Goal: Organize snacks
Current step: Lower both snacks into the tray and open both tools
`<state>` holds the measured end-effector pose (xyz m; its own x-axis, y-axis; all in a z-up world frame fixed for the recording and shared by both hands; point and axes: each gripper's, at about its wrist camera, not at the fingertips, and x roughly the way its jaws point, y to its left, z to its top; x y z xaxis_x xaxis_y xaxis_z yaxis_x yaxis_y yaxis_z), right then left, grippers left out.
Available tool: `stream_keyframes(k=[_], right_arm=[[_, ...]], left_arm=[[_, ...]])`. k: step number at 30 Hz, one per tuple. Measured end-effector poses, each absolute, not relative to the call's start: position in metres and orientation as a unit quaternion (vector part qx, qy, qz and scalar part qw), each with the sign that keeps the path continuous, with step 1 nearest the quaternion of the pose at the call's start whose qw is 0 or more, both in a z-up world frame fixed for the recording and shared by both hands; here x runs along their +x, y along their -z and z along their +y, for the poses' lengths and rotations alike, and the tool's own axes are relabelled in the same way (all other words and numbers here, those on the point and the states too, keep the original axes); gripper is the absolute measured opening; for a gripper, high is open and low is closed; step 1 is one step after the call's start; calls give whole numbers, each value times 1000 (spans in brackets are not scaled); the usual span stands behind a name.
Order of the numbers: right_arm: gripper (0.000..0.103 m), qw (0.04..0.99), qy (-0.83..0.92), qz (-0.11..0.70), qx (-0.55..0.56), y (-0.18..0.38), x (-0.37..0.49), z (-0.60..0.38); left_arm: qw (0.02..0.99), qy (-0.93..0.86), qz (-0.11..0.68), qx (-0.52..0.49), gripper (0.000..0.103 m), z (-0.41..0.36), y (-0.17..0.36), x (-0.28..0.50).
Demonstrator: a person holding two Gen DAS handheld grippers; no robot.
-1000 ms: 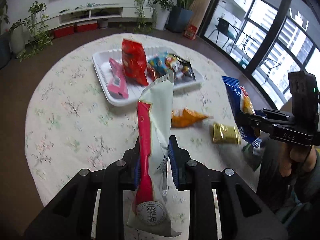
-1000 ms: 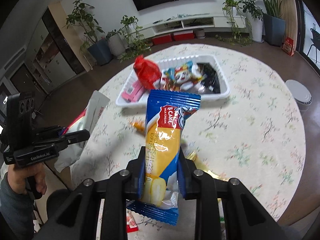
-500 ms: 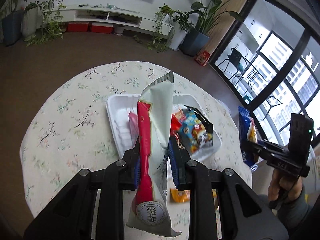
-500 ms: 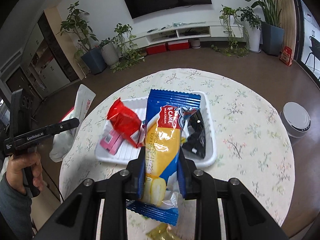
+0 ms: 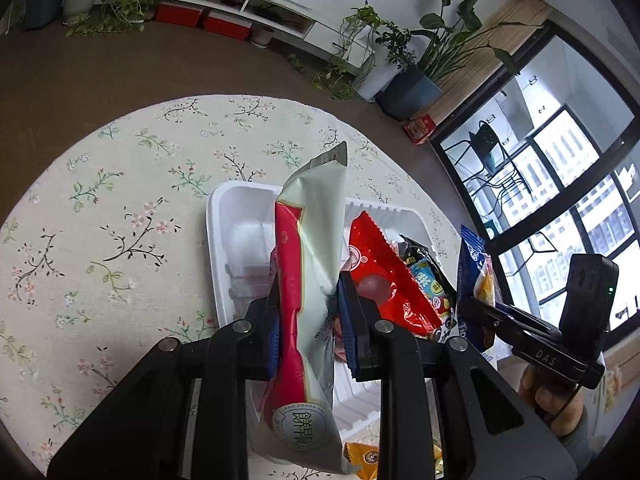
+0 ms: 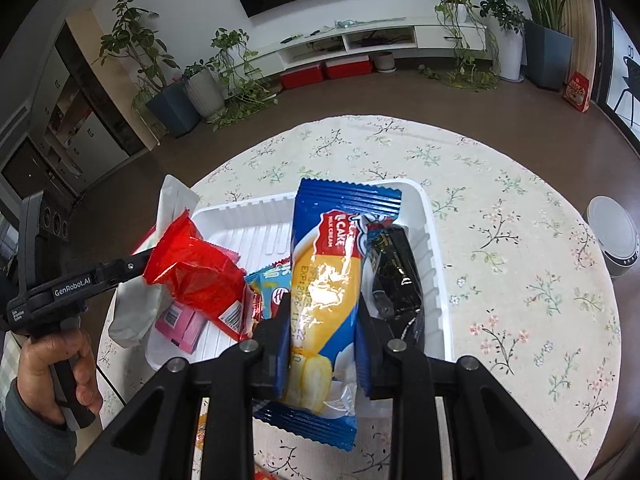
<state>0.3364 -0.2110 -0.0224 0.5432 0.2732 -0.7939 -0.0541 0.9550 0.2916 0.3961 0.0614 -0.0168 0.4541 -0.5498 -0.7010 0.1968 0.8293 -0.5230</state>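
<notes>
My left gripper [image 5: 308, 296] is shut on a long white and red snack pack [image 5: 310, 256] and holds it over the left part of the white tray [image 5: 224, 216]. My right gripper [image 6: 322, 316] is shut on a blue and yellow cake pack [image 6: 332, 272] and holds it over the middle of the tray [image 6: 434, 248]. In the tray lie a red pack [image 6: 200, 276], a pink pack [image 6: 180, 324], a black pack [image 6: 394, 272] and a light blue pack [image 6: 268, 280]. The right gripper also shows at the right of the left wrist view [image 5: 480, 312].
The tray sits on a round table with a floral cloth [image 6: 520, 248]. An orange pack [image 5: 362, 456] lies on the cloth near the tray's near edge. A white round device [image 6: 614, 236] stands on the floor to the right. Potted plants [image 6: 188, 92] line the far wall.
Both grippers have moved forward and down toward the tray with their packs still held. The tray now lies right under both packs.
</notes>
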Motion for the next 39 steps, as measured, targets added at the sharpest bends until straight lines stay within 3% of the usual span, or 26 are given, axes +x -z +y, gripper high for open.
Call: stream_keyframes(k=[23, 25, 26, 27, 34, 39], right_arm=[[29, 858, -121, 494, 74, 31, 369, -161], [29, 851, -126, 505, 75, 35, 374, -160], [29, 847, -130, 510, 75, 37, 377, -159], [29, 845, -132, 512, 72, 38, 378, -157], [29, 840, -123, 525, 57, 46, 386, -153], [30, 838, -119, 529, 63, 48, 388, -155]], left_arm=[[834, 218, 476, -174, 25, 22, 45, 409], [836, 212, 476, -171, 28, 18, 47, 411], [836, 208, 478, -169, 37, 19, 49, 411], [836, 203, 481, -168, 52, 18, 51, 411], [837, 199, 485, -155, 56, 12, 52, 414], [839, 202, 480, -155, 68, 11, 49, 414]])
